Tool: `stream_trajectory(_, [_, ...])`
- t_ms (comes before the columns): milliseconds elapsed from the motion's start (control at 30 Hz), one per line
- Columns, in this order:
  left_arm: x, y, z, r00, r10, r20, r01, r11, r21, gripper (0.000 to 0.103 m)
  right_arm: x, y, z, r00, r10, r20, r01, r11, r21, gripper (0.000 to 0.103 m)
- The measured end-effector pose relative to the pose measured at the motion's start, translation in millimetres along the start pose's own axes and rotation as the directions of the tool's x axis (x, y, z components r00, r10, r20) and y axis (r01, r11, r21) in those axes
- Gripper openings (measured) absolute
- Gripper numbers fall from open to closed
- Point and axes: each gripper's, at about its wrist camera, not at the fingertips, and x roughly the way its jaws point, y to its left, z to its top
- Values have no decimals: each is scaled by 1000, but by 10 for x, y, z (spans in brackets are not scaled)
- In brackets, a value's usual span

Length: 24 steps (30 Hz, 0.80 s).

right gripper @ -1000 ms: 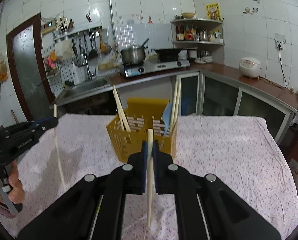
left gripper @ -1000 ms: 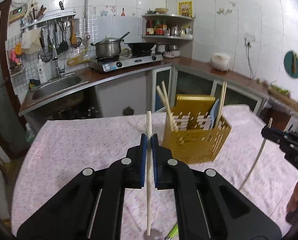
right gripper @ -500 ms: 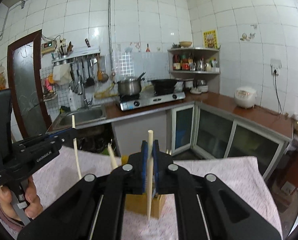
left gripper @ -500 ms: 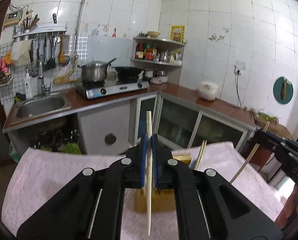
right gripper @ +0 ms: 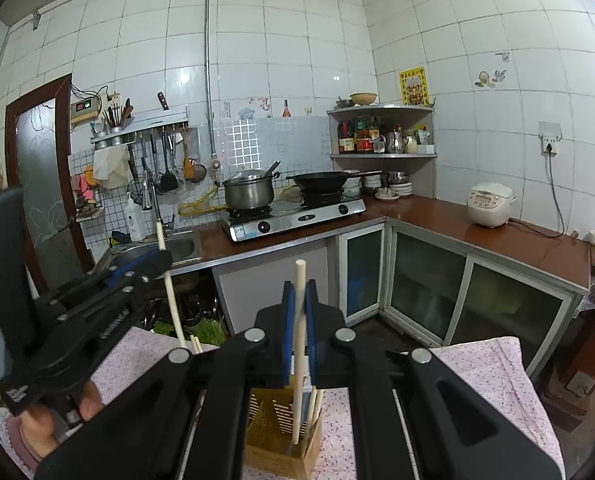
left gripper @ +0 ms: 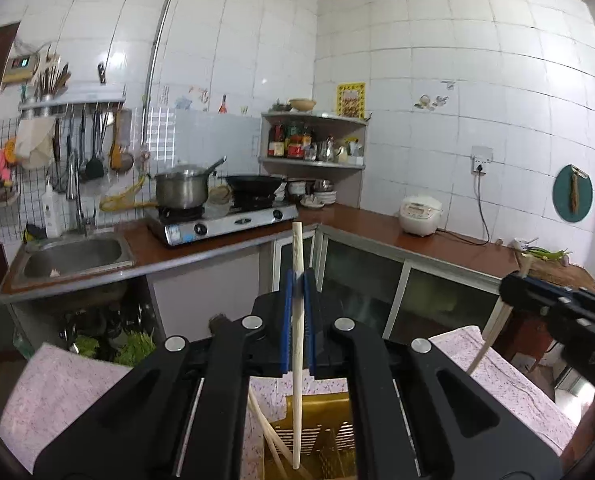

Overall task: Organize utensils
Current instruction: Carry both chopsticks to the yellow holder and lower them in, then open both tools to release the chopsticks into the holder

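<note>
Chopsticks are what both of our grippers carry, one apiece, above the table.

From the left wrist camera we see our left gripper point(left gripper: 297, 280) with its blue pads pressed tight on a pale chopstick point(left gripper: 296, 360) that stands nearly upright; its top rises above the fingers and its lower end hangs over the open mouth of the yellow utensil basket point(left gripper: 325, 412). We cannot tell whether the tip touches the basket. Two more chopsticks point(left gripper: 265, 428) lean in the basket's left side. The basket sits on the pink flowered tablecloth point(left gripper: 69, 384), near the table's far edge. At the right edge of this view our right gripper point(left gripper: 511, 284) shows from the side, clamped on its own chopstick point(left gripper: 491, 332), which slants downward over the cloth's far right corner.

From the right wrist camera the right gripper point(right gripper: 299, 292) is likewise closed on a chopstick point(right gripper: 298, 360), held upright, its lower end over the slotted basket point(right gripper: 269, 424), where other sticks point(right gripper: 316, 408) stand just beside it. At the left our left gripper point(right gripper: 159, 258) appears from the side, a hand point(right gripper: 45, 420) wrapped round its handle, gripping its chopstick point(right gripper: 171, 300), which tilts slightly and ends above the cloth point(right gripper: 477, 364). Beyond the table run the sink point(right gripper: 177, 246), the stove with a pot point(right gripper: 249, 194) and the brown counter point(right gripper: 477, 236).
</note>
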Motion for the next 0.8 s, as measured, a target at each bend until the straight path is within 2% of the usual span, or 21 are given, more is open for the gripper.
stream_trajectory(200, [256, 134, -298, 998, -13, -54, 12, 1000, -19, 4, 166, 7, -156, 1000, 12, -17, -12, 1000, 3, 6])
stream_trajectory(533, [502, 319, -845, 986, -22, -163, 19, 1000, -18, 4, 600, 19, -752, 992, 17, -126, -19, 1000, -10, 6])
stream_trajectory(667, [536, 366, -986, 982, -16, -190, 14, 1000, -9, 4, 692, 4, -965, 987, 14, -161, -16, 1000, -6, 6])
stream_trajectory(800, [529, 395, -1019, 977, -21, -211, 19, 1000, -14, 5, 700, 6, -1001, 985, 14, -170, -16, 1000, -7, 6])
